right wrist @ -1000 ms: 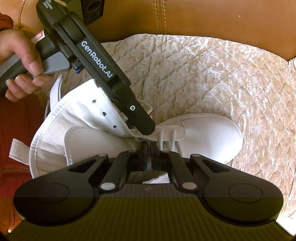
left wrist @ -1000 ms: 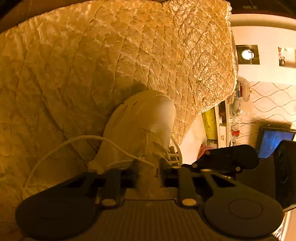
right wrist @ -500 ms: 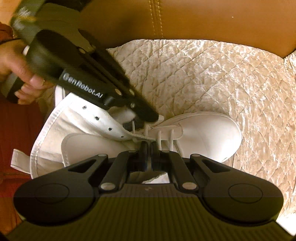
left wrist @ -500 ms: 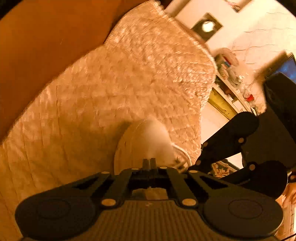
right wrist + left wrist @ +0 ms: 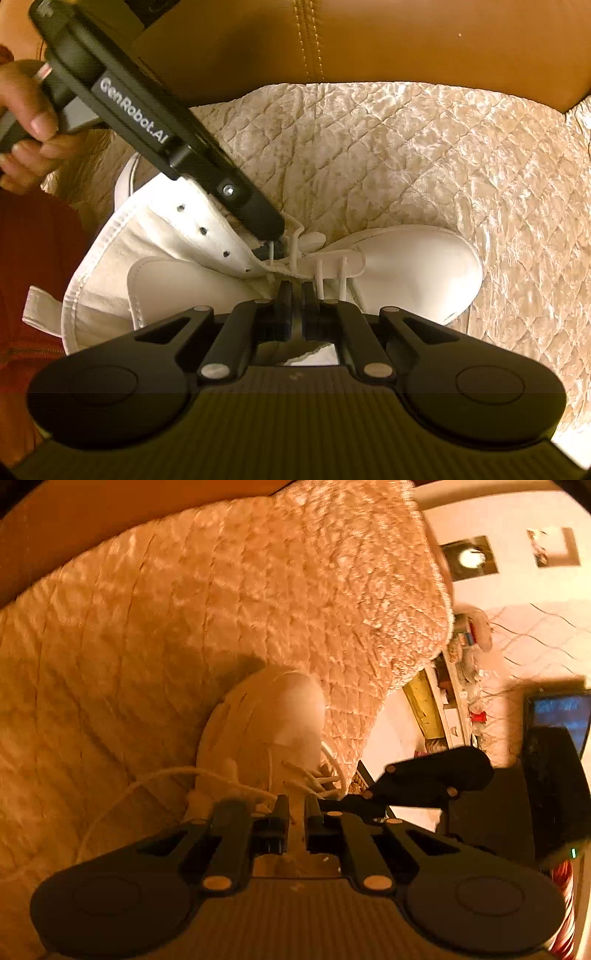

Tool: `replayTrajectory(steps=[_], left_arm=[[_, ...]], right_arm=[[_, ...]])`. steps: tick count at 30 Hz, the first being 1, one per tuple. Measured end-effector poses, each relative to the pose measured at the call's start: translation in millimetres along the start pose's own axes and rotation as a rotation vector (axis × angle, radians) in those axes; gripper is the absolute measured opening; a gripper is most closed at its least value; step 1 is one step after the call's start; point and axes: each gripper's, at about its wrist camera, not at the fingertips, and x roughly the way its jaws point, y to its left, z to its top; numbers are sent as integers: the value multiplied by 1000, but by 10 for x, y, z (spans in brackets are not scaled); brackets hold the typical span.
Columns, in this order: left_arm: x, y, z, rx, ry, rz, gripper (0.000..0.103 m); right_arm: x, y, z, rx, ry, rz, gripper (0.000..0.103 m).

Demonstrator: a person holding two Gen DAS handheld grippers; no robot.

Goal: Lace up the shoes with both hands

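A white high-top shoe point(image 5: 406, 273) lies on its side on a quilted cushion, toe to the right; in the left wrist view the shoe point(image 5: 266, 720) points away from me. A white lace point(image 5: 155, 779) loops over the cushion and runs to my left gripper point(image 5: 295, 806). Its jaws are opening, with a small gap and pale lace and shoe fabric showing between them. In the right wrist view the left gripper point(image 5: 271, 245) pokes at the far eyelet row, beside the crossed lace point(image 5: 319, 273). My right gripper point(image 5: 294, 291) is shut at the near eyelet edge; what it pinches is hidden.
The cream quilted cushion point(image 5: 406, 147) lies against a brown leather sofa back point(image 5: 406, 44). A hand point(image 5: 33, 122) holds the left gripper's handle above a red garment point(image 5: 33, 258). Past the cushion's edge stand a cluttered shelf point(image 5: 454, 701) and a lit screen point(image 5: 561, 709).
The left gripper closed at the eyelets, then parted slightly while lifting and rolling. The lace loop on the cushion is back in view. The right gripper has stayed put, shut.
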Motion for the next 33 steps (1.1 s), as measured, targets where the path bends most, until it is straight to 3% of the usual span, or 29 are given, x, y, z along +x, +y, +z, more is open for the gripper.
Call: replayTrajectory(steps=[6, 9, 12, 15, 23, 30, 33], left_arm=[[155, 93, -63, -79, 6, 53, 11], [135, 123, -89, -117, -10, 35, 14], [60, 105, -78, -108, -17, 12, 33], [16, 51, -74, -96, 4, 9, 43], [43, -26, -104, -75, 37, 45, 39], [27, -81, -178, -41, 13, 38, 32], [88, -6, -210, -85, 27, 55, 28]], right_arm=[[-16, 119, -59, -26, -9, -25, 6], [-28, 175, -72, -24, -14, -32, 6], [-36, 209, -130, 6, -40, -41, 6], [-65, 241, -260, 95, -101, -43, 6], [-136, 291, -525, 309, -197, -43, 7], [-104, 198, -465, 324, -191, -35, 7], [-101, 178, -469, 325, -192, -30, 7]])
